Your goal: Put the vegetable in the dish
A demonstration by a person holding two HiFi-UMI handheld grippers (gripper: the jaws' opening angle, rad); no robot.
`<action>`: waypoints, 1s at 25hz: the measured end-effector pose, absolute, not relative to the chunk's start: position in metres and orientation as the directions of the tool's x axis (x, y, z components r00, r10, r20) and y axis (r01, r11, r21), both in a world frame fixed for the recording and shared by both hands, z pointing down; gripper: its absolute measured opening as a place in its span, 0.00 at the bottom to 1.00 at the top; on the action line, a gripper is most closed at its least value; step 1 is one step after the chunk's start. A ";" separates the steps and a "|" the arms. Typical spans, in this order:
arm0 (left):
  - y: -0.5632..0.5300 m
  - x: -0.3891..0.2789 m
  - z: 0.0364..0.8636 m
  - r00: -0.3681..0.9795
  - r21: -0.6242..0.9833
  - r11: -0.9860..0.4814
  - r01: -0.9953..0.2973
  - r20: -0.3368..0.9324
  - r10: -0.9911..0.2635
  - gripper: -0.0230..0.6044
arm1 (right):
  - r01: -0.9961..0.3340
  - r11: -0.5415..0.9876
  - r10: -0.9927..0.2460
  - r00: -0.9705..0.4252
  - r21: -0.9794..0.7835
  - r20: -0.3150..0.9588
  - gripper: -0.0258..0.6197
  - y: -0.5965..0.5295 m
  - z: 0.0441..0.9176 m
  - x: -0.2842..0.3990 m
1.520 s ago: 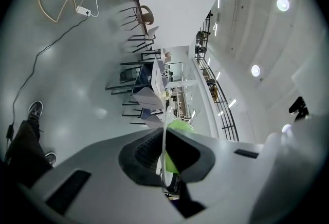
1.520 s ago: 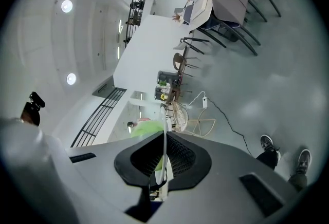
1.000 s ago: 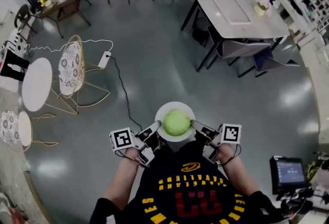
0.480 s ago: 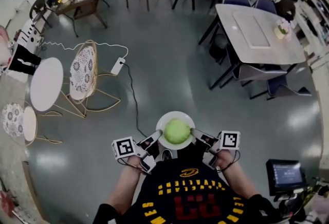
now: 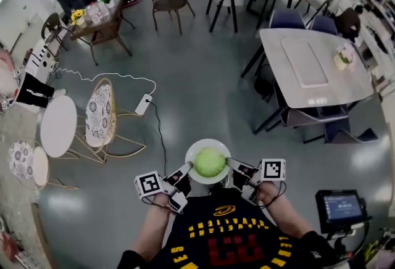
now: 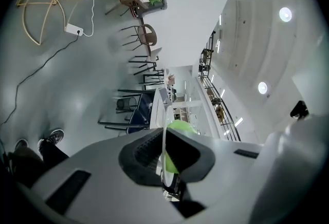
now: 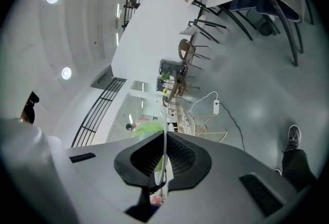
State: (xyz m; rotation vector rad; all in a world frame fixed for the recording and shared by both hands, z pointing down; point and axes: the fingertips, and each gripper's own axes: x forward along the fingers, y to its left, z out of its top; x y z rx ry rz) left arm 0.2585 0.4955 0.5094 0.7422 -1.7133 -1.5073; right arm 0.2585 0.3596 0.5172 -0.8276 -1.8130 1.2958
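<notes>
Left claw (image 5: pixel 183 173) is clamping the left edge of the white dish (image 5: pixel 208 142); in the left gripper view its dark ribbed pads are pressing on both faces of the thin rim, with no gap to either side. Right claw (image 5: pixel 234 166) is doing the same at the right edge of the dish, and the right gripper view is showing the rim running edge-on between its closed pads. Green round vegetable (image 5: pixel 210 162) is sitting in the middle of the dish, covering most of it and leaving a white ring of rim bare all round. Both gripper views are catching a slice of green just past the pads. Dish is being held level in the air between the two claws, close in front of the person's black shirt (image 5: pixel 228 237) and well above the grey floor (image 5: pixel 203 89). Marker cubes are showing at the outer side of each claw, left (image 5: pixel 148 184) and right (image 5: pixel 274 169). On the floor well beyond the dish, a white cable is running to a power strip (image 5: pixel 143 103) beside a wire-frame chair (image 5: pixel 99 115).
</notes>
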 end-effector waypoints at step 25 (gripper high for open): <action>0.456 -0.040 0.513 -0.360 0.990 0.142 0.015 0.138 -0.923 0.06 | 0.031 0.314 0.697 -0.686 -0.949 0.209 0.07 0.321 0.515 -0.013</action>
